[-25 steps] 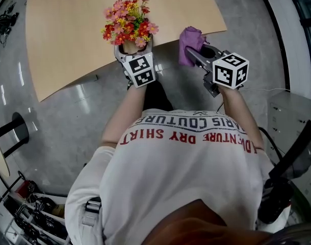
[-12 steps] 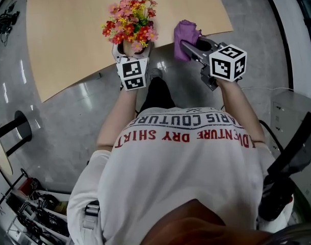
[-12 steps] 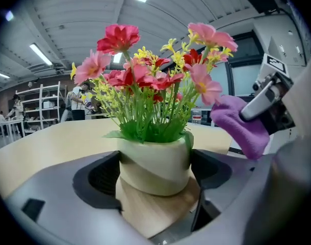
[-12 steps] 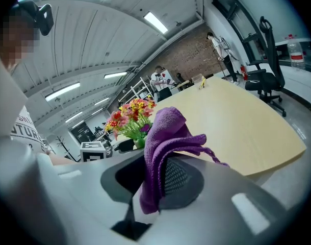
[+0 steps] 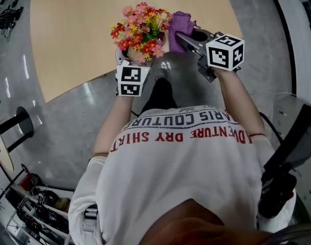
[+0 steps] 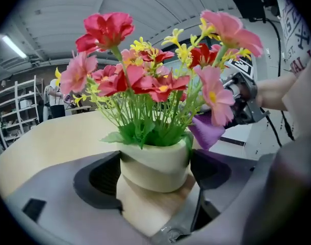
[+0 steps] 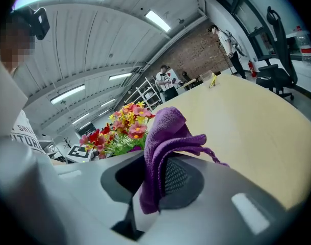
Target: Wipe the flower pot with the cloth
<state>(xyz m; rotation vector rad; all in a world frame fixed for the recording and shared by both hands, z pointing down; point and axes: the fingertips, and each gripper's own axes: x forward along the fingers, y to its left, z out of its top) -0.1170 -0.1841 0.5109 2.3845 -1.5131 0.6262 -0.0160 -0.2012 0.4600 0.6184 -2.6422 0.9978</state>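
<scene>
- Since earlier, right hand-held gripper (image 5: 182,37), clamping cloth (image 5: 179,23), is shifting left toward flowers (image 5: 141,32).
- Meanwhile left hand-held gripper (image 6: 154,180) is tightening on pot (image 6: 155,160) at worktop (image 5: 74,34) edge.
- Pot is standing near-upright, flowers pointing up.

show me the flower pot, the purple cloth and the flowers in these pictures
flower pot (image 6: 154,166): left gripper view, front of its cream wall
cloth (image 7: 163,129): right gripper view, its upper fold
flowers (image 5: 141,32): head view, middle of the bunch
</scene>
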